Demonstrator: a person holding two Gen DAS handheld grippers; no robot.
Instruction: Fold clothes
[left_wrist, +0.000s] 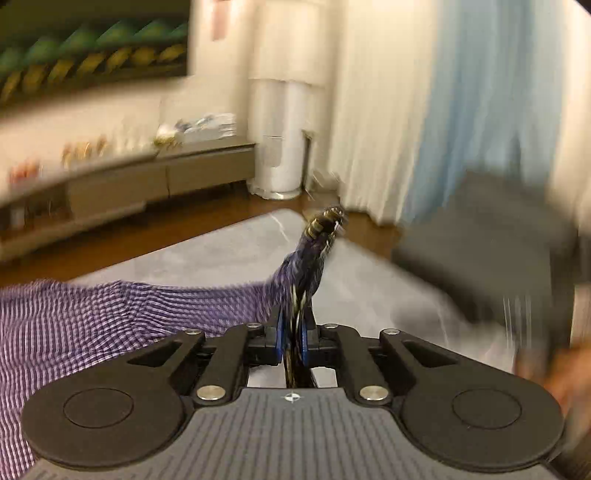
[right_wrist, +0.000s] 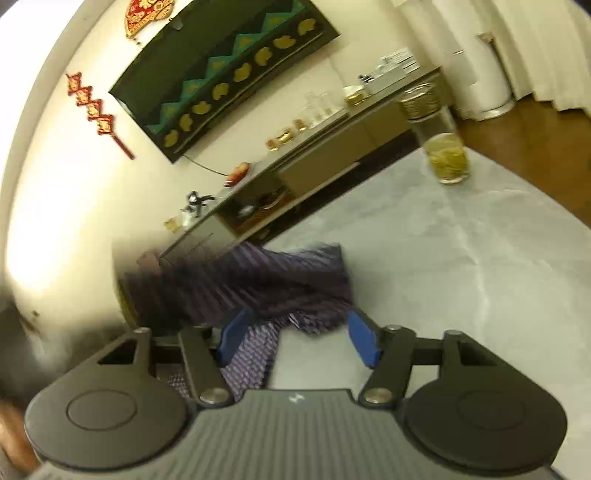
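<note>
Checked purple shirt (left_wrist: 110, 317) — left gripper (left_wrist: 293, 339) pinching bunched fabric.

Purple checked shirt (left_wrist: 122, 314), bunched, lifted above the grey surface.

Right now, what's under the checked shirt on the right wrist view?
Pale grey marbled tabletop shows around the purple checked shirt, which lies bunched between the open right gripper fingers. Whatever sits directly beneath the fabric is covered.
</note>
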